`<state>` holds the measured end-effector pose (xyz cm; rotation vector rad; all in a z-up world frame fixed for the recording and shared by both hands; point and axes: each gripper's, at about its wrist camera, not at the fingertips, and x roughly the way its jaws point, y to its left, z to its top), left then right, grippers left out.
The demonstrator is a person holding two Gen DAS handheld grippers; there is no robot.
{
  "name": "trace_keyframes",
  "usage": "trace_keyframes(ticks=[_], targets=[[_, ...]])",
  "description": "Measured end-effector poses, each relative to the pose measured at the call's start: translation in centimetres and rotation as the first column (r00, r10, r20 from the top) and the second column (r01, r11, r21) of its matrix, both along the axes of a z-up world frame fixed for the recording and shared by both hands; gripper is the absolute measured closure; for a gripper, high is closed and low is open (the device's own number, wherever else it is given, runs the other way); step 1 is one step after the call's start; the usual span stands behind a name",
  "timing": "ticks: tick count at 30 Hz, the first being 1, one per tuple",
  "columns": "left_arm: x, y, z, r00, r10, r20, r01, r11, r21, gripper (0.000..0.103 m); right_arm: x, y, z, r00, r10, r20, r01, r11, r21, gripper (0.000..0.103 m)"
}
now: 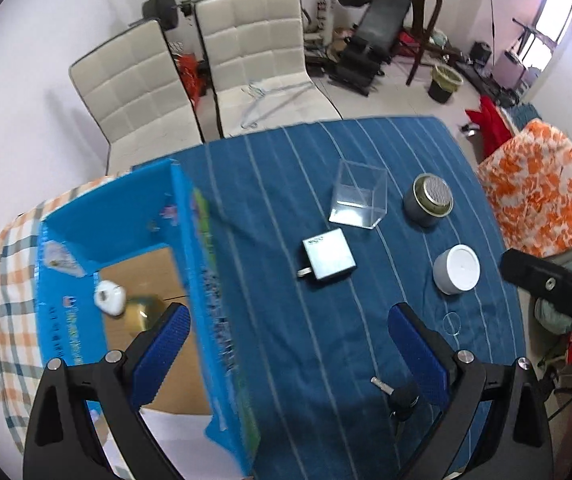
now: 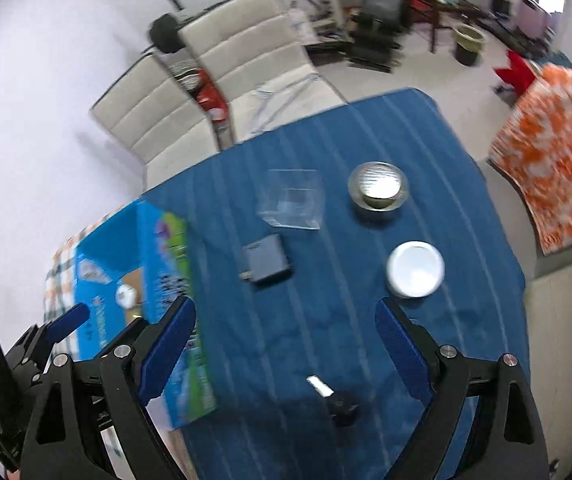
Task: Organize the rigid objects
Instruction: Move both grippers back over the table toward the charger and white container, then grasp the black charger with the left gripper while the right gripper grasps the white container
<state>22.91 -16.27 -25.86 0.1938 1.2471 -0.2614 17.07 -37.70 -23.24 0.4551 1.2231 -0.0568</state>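
A blue open box (image 1: 190, 264) (image 2: 158, 264) stands at the table's left; inside lie a white object (image 1: 109, 298) and a gold round thing (image 1: 142, 314). On the blue striped cloth (image 1: 270, 320) lie a clear cube (image 1: 360, 200) (image 2: 294, 202), a grey charger (image 1: 328, 260) (image 2: 266, 258), a tin with a mesh lid (image 1: 430, 200) (image 2: 378, 190), a white-lidded jar (image 1: 457, 274) (image 2: 416, 274) and a black key (image 1: 400, 394) (image 2: 340, 400). My left gripper (image 1: 286, 344) is open, straddling the box's right wall. My right gripper (image 2: 286, 340) is open above the key.
Two white chairs (image 1: 190, 76) stand behind the table. An orange-patterned cushion (image 1: 542, 192) sits to the right. The right gripper's black body (image 1: 554, 292) shows at the left view's right edge. A small clear disc (image 1: 452, 322) lies near the jar.
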Motion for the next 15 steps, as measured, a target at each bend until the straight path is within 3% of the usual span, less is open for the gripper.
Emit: trace_keyframes(ticks=[9, 15], targets=[[4.7, -3.0, -8.4, 0.984, 0.075, -0.16, -0.072, 0.997, 0.024, 0.001, 1.5, -9.5, -9.9, 0.975, -0.162, -0.153, 0.162, 0.987, -0.011, 0.01], [7.4, -4.2, -13.7, 0.958, 0.115, -0.261, -0.104, 0.993, 0.056, 0.001, 2.8, -11.5, -15.6, 0.952, -0.184, -0.244, 0.194, 0.981, 0.018, 0.01]])
